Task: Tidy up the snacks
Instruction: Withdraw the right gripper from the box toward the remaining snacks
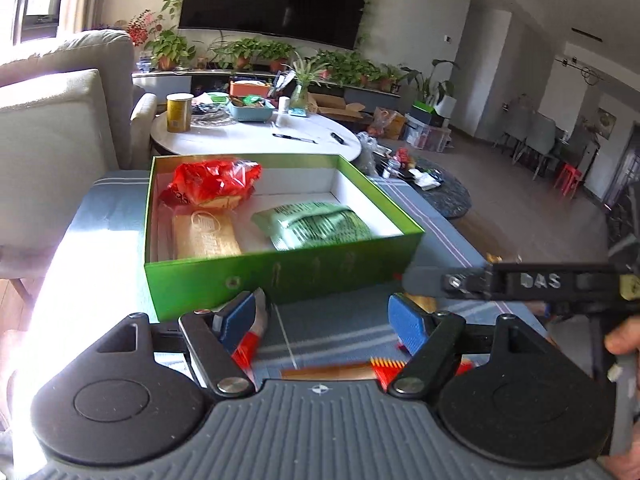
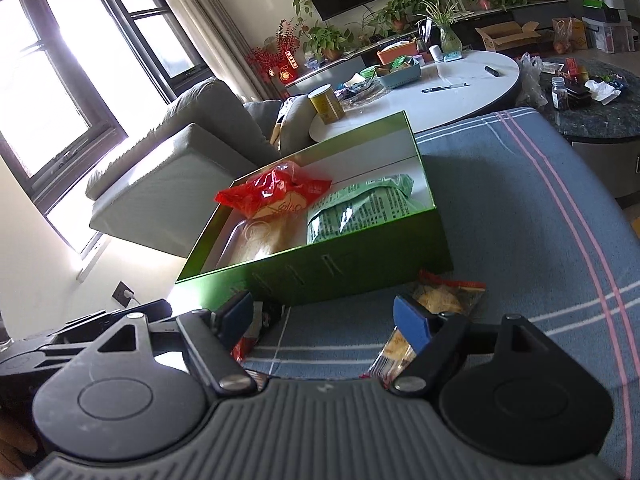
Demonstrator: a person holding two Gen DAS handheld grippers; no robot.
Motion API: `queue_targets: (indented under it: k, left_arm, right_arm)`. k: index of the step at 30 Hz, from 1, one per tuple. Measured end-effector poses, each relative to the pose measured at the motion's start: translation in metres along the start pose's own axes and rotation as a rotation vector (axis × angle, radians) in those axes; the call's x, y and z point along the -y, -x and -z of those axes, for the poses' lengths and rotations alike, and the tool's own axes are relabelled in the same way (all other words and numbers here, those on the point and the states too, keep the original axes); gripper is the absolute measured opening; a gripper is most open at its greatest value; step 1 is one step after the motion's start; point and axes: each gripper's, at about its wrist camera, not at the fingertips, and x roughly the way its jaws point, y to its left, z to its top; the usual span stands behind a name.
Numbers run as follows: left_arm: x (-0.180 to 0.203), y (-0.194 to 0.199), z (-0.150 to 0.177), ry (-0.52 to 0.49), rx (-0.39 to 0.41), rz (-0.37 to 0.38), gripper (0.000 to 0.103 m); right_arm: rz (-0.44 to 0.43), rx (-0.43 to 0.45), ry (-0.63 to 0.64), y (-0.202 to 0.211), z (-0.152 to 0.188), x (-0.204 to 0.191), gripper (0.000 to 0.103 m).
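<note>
Green box already held red, tan and green packs, while two packs lay just before it, both tongs released, empty.

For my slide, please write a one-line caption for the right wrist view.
Open right tool over blue striped cloth, facing a green box holding red, green and clear snack packs.

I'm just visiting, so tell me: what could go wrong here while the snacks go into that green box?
The clear snack packet lies beside the green box, partly under the right gripper; a hasty grab might crush it. The red bag already sticks up above the box rim, so adding more could push it out.
</note>
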Motion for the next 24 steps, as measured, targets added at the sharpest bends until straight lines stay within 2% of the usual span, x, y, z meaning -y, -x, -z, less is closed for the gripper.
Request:
queue_targets:
  k: [7,15,19,24]
  left_arm:
    - [0.017,0.025,0.036,-0.095,-0.037,0.026,0.071]
    - [0.012,0.038,0.059,-0.058,-0.089,0.075,0.071]
    - [0.016,0.044,0.066,-0.069,-0.104,0.1,0.071]
    - [0.034,0.046,0.074,-0.161,-0.144,0.146,0.071]
  right_arm:
    - [0.0,0.01,-0.045,0.009,0.014,-0.006,0.076]
    - [-0.01,-0.002,-0.035,0.013,0.025,-0.018,0.076]
    - [-0.007,-0.016,-0.019,0.013,0.031,-0.02,0.076]
    - [0.004,-0.032,-0.033,0.009,0.036,-0.019,0.076]
